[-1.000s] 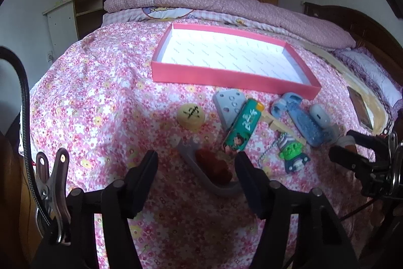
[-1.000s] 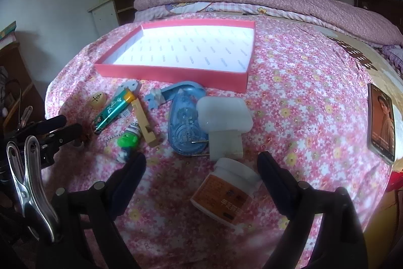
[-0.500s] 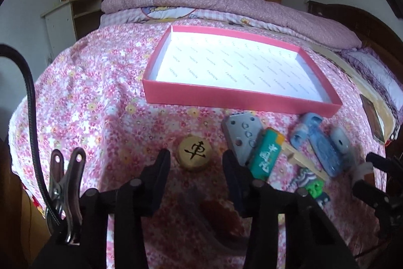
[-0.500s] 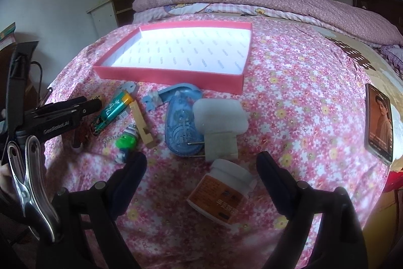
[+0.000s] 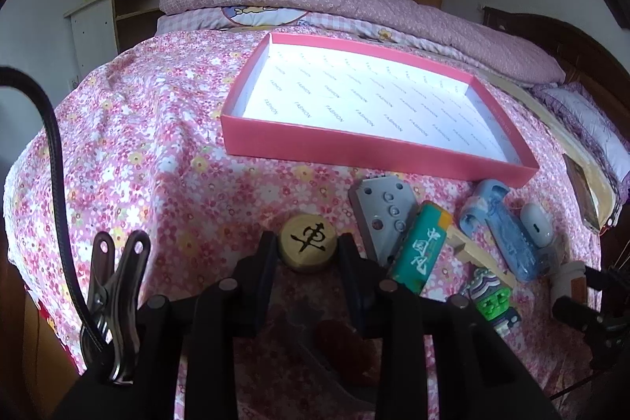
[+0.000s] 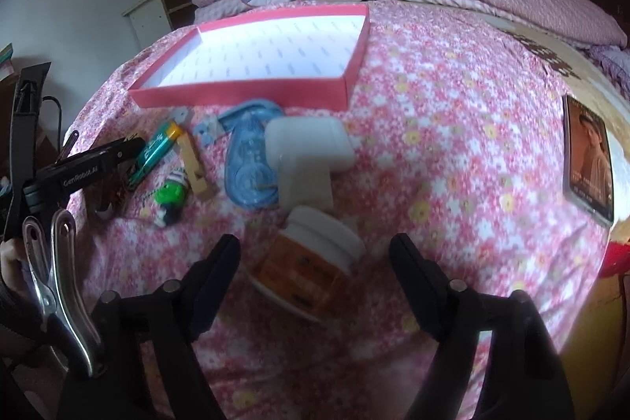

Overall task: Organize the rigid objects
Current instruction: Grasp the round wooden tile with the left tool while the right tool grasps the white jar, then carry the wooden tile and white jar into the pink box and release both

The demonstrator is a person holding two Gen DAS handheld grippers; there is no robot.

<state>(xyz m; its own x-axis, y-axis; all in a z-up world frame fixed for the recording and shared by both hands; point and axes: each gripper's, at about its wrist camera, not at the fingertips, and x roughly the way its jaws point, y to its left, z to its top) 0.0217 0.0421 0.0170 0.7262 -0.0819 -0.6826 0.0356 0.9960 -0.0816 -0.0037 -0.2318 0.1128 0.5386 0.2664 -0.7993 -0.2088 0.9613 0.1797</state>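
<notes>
Wooden and round, the chess piece (image 5: 308, 247) lies flat on the flowered bed cover (image 5: 157, 160), just in front of the pink box (image 5: 354, 148), and sits between the fingers of the left tool (image 5: 308, 258). Its jaws have just been closing and now stand narrow, pads against the disc's rim on both sides as far as the view shows, though I cannot be sure they press firmly yet. The piece should be light, hard and stiff, with a smooth curved edge that could squirt out of a shallow pinch; taking it across its full width, low on the rim, looks safest.

To the right, the right tool (image 6: 315, 262) is wide, its jaws having just been closing a little, with the white-lidded orange jar (image 6: 311, 262) lying on its side between them, untouched. That jar is probably light plastic, rigid, and apt to roll on soft bedding; gripping the body across its sides rather than the lid seems wiser.
</notes>
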